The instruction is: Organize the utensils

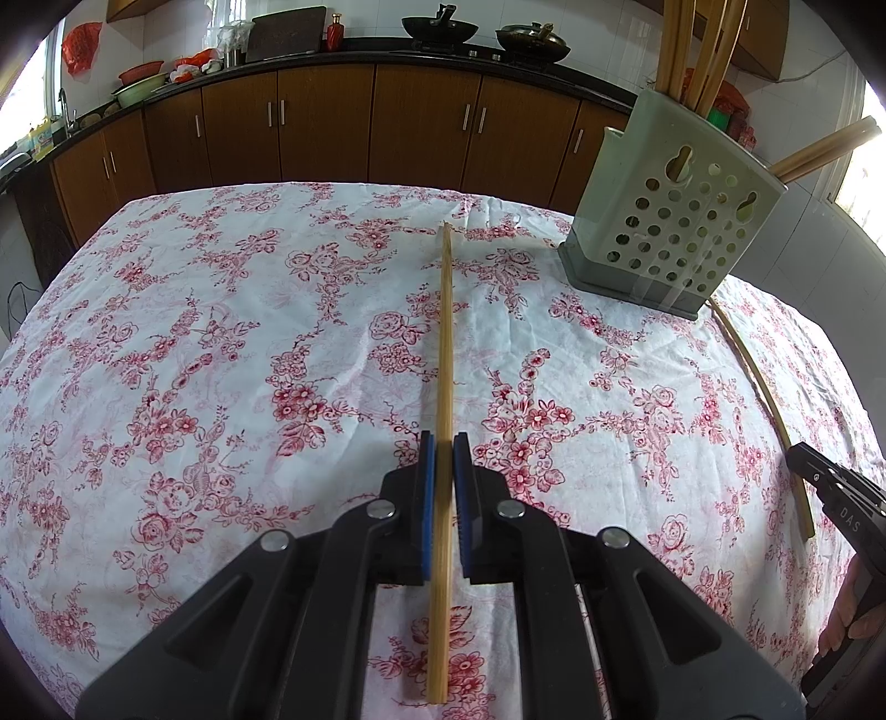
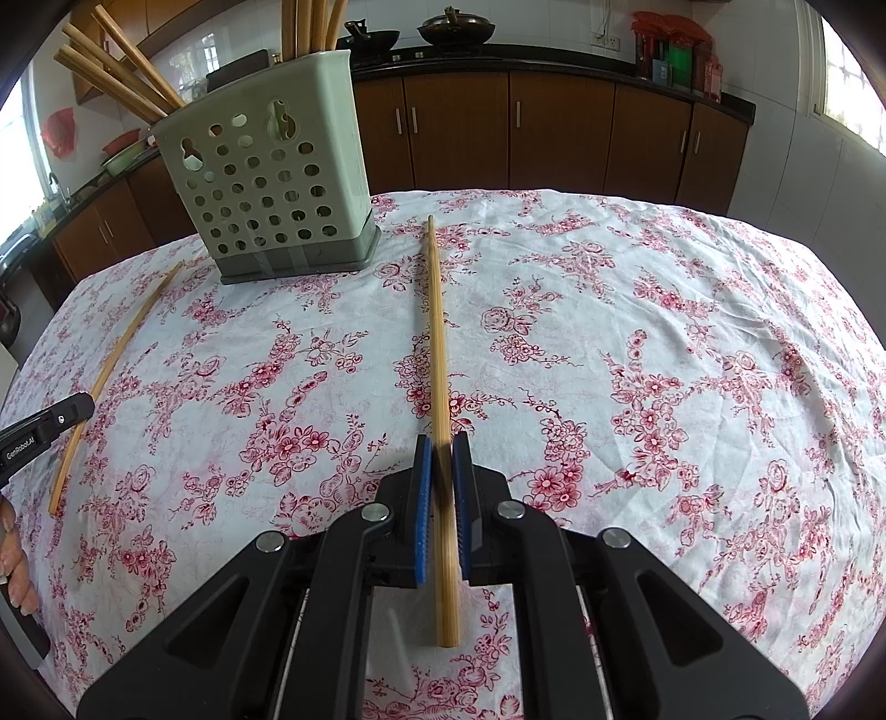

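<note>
Left gripper (image 1: 443,443) is clamped tight on a bamboo chopstick (image 1: 444,332), blue pads pinching the shaft well back from the tip, the long front end poking forward over the floral tablecloth (image 1: 221,332). The right gripper (image 2: 441,443) mirrors it: jaws squeezed shut on its own chopstick (image 2: 434,332), same grip, most of the length out front. Both sticks slope down toward the cloth, and both tips look clear of it, though that is hard to call from these angles.

Out ahead stands the target, the pale green perforated chopstick holder (image 1: 670,221), with a bundle of chopsticks (image 1: 698,50) already standing in it and a few leaning out sideways. In the left view it sits ahead to the right; in the right view it is ahead to the left (image 2: 271,183), so it stands between the two hands.

My read: the step now is delivery. Do it one hand at a time so the sticks don't cross. Lift well above the rim, tip the stick upright, aim for a gap in the bundle, then let go.
</note>
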Tool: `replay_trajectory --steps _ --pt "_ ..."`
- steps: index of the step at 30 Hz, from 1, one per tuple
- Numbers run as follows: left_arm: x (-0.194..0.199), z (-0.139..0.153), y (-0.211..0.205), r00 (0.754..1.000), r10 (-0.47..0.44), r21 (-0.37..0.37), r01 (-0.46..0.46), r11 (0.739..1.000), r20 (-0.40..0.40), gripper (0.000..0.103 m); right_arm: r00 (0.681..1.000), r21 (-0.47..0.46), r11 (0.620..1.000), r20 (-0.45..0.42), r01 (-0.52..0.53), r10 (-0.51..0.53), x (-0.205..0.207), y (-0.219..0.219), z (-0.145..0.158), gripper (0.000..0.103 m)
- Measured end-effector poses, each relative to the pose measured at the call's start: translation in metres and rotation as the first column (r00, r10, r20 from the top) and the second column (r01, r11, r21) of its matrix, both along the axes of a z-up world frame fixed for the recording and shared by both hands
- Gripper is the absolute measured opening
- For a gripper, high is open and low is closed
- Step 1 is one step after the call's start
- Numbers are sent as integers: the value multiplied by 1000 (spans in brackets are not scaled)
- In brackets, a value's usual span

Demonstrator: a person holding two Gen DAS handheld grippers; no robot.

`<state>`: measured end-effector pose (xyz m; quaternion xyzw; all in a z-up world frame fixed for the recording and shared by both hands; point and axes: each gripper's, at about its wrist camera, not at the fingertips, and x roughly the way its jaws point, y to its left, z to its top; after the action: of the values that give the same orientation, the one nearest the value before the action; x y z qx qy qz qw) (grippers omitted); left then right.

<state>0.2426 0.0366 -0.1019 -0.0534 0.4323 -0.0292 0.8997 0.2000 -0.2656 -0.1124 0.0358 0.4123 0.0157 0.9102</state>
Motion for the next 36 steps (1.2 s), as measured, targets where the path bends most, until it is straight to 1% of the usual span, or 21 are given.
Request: replay_trajectory --steps 8,9,10,11,15,19,20,21,23,24,27,31,34,36 --pt "-1 0 0 1000 -1 -1 1 1000 0 10 1000 0 1000 0 1 -1 0 0 1 9" --pt "-3 0 -2 1000 -5 10 5 1000 0 10 1000 2 1000 1 1 -1 -1 0 1 9" --pt "-7 1 -6 1000 -19 50 19 999 -3 10 1000 4 1000 1 1 -1 -3 0 1 9" --pt "-11 1 -8 1000 -26 70 26 997 -5 10 1000 8 1000 1 0 0 -5 -1 1 9" --pt "-26 0 -11 999 -38 101 39 994 -9 10 1000 39 999 1 -1 0 -11 -4 1 8" --pt "-30 0 -13 998 -59 132 60 989 -12 8 1000 30 1000 7 10 -10 -13 -2 3 8" --pt "-30 2 -12 998 -58 128 59 990 -18 8 1000 35 999 24 10 -11 -16 -2 9 8" --pt "-32 8 -10 998 -59 119 59 991 -7 8 999 39 999 48 11 -12 -19 -3 16 8" --pt "-37 25 -9 997 -63 116 58 992 41 8 995 37 999 98 12 -15 -24 -5 31 8" --pt "-39 34 -9 996 -66 113 58 992 63 8 990 35 999 137 14 -18 -28 -5 44 8" --pt "-46 74 -7 983 -72 98 56 994 168 8 973 39 999 228 18 -27 -36 -7 75 8" --pt "-50 115 -5 962 -65 62 51 997 264 8 945 50 999 326 16 -31 -43 -9 108 8" --pt "-47 137 -6 950 -71 53 58 997 303 8 928 52 999 373 7 -26 -46 -8 126 8" --pt "-44 147 -7 946 -80 49 68 996 313 8 918 49 999 397 -4 -16 -45 -5 136 8"
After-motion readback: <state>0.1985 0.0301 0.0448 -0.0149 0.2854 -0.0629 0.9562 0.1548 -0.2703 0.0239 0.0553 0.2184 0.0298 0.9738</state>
